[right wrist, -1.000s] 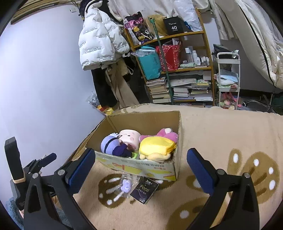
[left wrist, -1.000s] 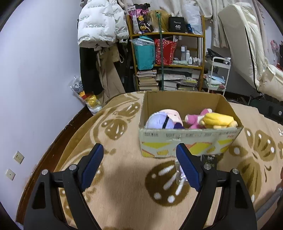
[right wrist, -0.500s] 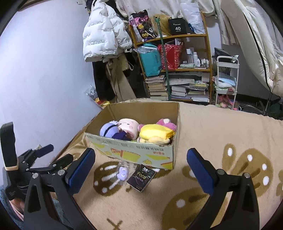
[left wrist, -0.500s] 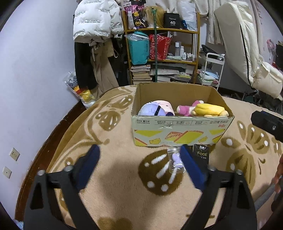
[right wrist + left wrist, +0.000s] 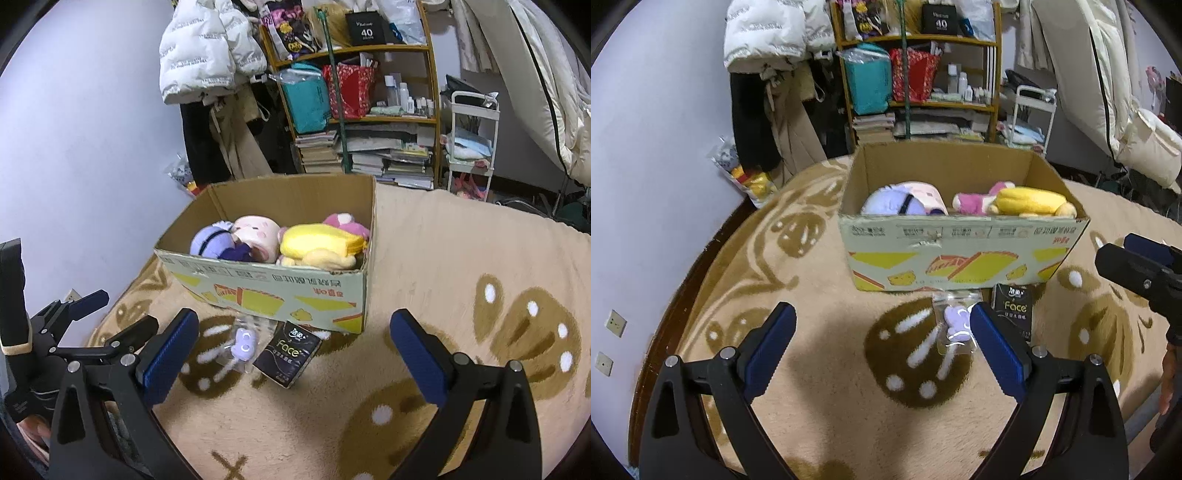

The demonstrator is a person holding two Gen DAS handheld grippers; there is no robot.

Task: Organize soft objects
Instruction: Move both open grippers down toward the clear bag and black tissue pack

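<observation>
Both tools have drawn back from the cardboard box (image 5: pixel 960 254); the left tool (image 5: pixel 882 343) and right tool (image 5: pixel 295 350) hang released and empty; plush toys (image 5: pixel 273 240) sit inside, while a bagged purple toy (image 5: pixel 955 325) and tissue pack (image 5: pixel 288 352) remain on the blanket, suggesting the next pickup.

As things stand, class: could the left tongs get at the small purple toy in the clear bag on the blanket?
Probably yes. The left tongs are open and empty, and the purple toy lies on the blanket just ahead by the right-hand finger, in front of the cardboard box, nothing covering it.
</observation>
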